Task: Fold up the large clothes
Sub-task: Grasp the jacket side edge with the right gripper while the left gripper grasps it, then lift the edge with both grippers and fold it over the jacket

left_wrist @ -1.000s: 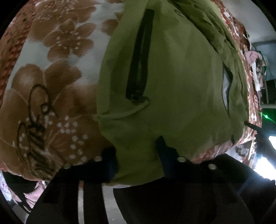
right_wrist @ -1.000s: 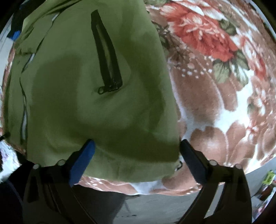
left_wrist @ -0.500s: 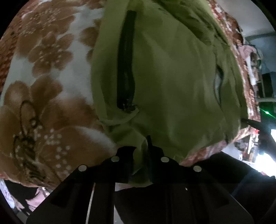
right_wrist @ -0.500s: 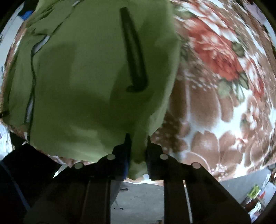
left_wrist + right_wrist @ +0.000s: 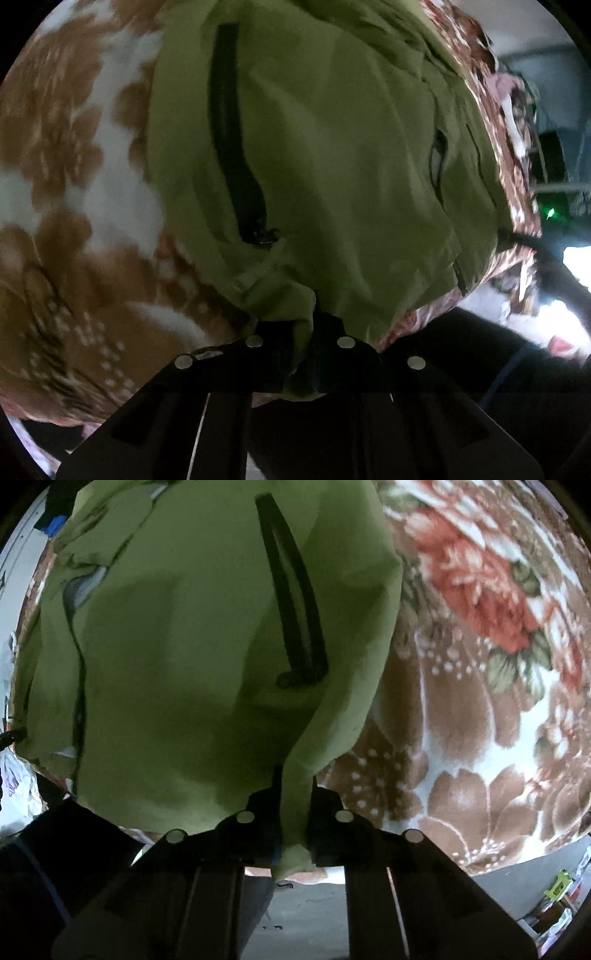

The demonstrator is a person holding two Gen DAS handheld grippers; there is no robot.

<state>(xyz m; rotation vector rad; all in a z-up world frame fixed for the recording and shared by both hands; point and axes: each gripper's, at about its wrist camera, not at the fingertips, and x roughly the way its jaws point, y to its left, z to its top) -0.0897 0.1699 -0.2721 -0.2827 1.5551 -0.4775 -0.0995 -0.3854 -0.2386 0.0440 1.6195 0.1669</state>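
floral blanket (image 5: 480, 701) under green jacket (image 5: 184, 646), left hand-held gripper (image 5: 314, 325) and right hand-held gripper (image 5: 293, 786) each pinching its hem

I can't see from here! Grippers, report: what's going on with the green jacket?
Left hand-held gripper shut on green jacket hem. Right hand-held gripper shut on hem too. Jacket lies on floral blanket. Nothing blocking.

The olive-green fabric jacket (image 5: 351, 155) carried black pocket zippers (image 5: 295, 609) and a dark front seam. Beneath it, the plush floral blanket (image 5: 480, 701) showed brown petals on white, with red-orange blooms, green leaves and white dots. Both claws were black with silver rivets.
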